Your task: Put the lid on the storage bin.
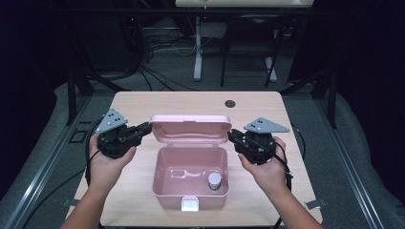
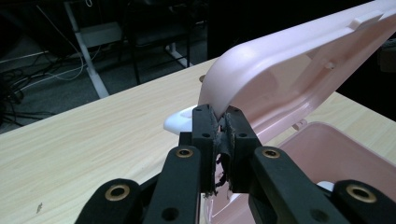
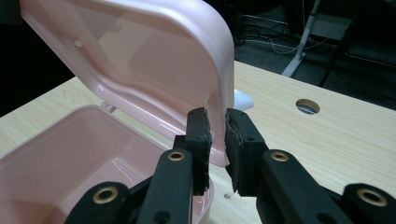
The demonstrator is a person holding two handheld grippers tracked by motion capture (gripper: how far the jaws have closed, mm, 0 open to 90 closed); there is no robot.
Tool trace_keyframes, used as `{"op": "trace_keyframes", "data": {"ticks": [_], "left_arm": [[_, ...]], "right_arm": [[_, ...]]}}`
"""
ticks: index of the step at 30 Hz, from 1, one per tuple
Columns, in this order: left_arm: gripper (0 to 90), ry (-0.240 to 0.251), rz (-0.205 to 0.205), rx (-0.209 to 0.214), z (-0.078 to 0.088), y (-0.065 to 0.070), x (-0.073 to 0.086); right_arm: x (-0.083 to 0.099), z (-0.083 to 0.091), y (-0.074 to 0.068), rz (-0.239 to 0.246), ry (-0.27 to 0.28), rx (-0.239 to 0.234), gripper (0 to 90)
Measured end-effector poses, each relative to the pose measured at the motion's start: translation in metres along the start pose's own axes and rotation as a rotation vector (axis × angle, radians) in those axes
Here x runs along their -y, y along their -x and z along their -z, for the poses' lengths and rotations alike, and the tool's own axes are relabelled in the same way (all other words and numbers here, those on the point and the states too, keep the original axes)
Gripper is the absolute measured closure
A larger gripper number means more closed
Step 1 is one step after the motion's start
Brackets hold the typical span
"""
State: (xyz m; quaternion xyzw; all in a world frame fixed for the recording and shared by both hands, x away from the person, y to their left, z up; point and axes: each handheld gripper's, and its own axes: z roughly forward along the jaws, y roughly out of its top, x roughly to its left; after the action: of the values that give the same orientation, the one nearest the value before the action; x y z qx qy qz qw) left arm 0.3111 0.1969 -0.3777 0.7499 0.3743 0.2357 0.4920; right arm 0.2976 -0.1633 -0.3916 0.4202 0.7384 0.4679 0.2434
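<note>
At the pale wooden table [image 1: 143, 102], your left gripper [image 1: 145, 128] pinches the left edge of the raised lid [image 1: 190, 128] of the pink plastic box [image 1: 191, 183], pads pressed onto its rim. The box sits at the table's centre, a small grey-capped jar [image 1: 215, 181] inside. Your right gripper [image 1: 232, 137] straddles the lid's right edge; its pads seem close to the plastic, though contact is unclear. Grip both sides evenly and swing the lid together, without twisting the hinge.

No legible text, label, brand, number or sign appears on the pink box [image 1: 191, 162], its lid [image 1: 190, 128] or the table [image 1: 143, 102].
</note>
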Motion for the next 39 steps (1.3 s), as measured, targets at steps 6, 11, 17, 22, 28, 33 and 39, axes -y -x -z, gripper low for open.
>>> {"op": "trace_keyframes", "data": {"ticks": [6, 11, 17, 22, 28, 33, 39], "left_arm": [[85.2, 0.003, 0.001, 0.006, 0.001, 0.000, 0.001], [84.2, 0.006, 0.000, 0.015, 0.002, 0.001, 0.002], [82.3, 0.005, 0.000, 0.023, 0.003, 0.002, 0.003], [80.8, 0.005, 0.008, 0.029, 0.006, 0.003, 0.004], [80.8, 0.007, 0.009, 0.033, 0.006, 0.004, 0.006], [80.8, 0.003, 0.007, 0.035, 0.006, 0.004, 0.006], [80.8, 0.001, 0.007, 0.039, 0.007, 0.005, 0.008]], "right_arm": [[0.005, 0.002, 0.003, -0.003, -0.007, -0.001, 78.9], [0.007, 0.002, 0.008, -0.023, -0.005, 0.006, 78.9], [0.007, 0.002, 0.010, -0.034, -0.004, 0.003, 78.1], [0.004, 0.000, 0.010, -0.035, 0.004, -0.003, 76.9], [0.003, -0.001, 0.009, -0.031, 0.005, -0.011, 76.7], [0.004, 0.002, 0.008, -0.024, 0.006, -0.009, 76.7], [0.005, 0.007, 0.013, -0.025, 0.011, 0.011, 76.8]]}}
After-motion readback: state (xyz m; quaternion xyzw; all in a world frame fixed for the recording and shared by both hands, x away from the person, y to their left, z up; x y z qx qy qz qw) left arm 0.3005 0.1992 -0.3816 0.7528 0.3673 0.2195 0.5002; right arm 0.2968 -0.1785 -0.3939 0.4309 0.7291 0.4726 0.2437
